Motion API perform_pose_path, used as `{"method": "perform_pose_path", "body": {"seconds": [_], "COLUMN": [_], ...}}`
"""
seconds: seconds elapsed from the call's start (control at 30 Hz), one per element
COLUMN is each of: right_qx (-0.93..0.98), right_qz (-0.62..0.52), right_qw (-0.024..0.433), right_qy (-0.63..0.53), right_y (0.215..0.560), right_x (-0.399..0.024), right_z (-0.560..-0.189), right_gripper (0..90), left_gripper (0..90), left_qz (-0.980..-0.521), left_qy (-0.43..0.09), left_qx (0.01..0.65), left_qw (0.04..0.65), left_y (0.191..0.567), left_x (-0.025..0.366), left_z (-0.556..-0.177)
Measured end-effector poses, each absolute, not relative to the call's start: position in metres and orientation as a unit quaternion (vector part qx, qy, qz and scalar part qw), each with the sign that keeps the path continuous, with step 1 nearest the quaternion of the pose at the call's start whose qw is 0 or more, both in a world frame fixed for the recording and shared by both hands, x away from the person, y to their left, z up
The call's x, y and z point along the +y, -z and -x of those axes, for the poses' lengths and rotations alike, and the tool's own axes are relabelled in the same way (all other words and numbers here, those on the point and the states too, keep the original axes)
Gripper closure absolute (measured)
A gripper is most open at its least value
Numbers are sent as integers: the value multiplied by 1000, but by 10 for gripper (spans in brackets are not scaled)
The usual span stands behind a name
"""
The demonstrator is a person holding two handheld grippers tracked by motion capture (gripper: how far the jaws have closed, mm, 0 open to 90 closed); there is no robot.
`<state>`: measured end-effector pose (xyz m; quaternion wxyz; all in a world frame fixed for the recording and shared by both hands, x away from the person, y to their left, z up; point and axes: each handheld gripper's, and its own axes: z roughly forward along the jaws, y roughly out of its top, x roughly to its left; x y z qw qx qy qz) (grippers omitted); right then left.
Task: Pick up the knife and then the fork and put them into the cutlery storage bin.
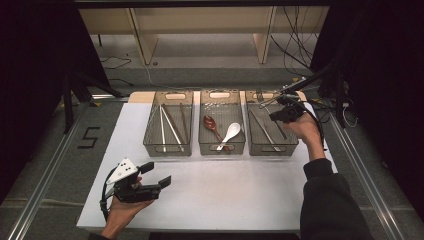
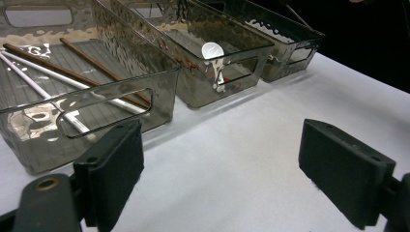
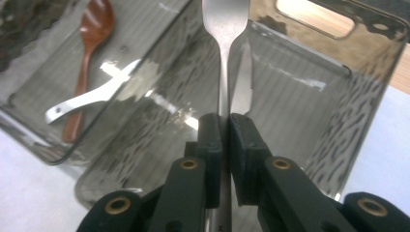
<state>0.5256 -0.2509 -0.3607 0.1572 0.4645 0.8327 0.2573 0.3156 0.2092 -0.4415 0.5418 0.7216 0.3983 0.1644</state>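
Three bins stand side by side along the far edge of a table (image 1: 210, 195). The left bin (image 1: 168, 145) holds chopsticks (image 1: 171, 125); the middle bin (image 1: 222, 146) holds two spoons (image 1: 220, 131), one crossing the other; the right bin (image 1: 272, 146) holds cutlery (image 1: 265, 131) lying lengthwise. The right gripper (image 1: 282, 109) hangs over the right bin's far end, clamped on a fork (image 3: 225, 43). The left gripper (image 1: 155, 175), jaws apart, rests at the near left of the table, in front of the left bin.

Black left gripper (image 1: 150, 179) bears a white three-cornered plate with dots; brass rivets, dark sleeve (image 1: 327, 200).
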Motion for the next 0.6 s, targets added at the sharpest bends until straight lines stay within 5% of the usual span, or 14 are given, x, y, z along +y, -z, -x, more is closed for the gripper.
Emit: {"method": "perform_pose_path", "body": {"seconds": [0.6], "right_qx": [819], "right_qz": [-489], "right_qw": [161], "right_qy": [-254], "right_y": [378], "right_x": [-261], "right_z": [-526], "right_gripper": [841], "left_gripper": [157], "left_qz": [-722], "left_qy": [-165], "left_qx": [398], "left_qw": [542], "left_y": [441], "left_x": [209], "left_z": [-315]}}
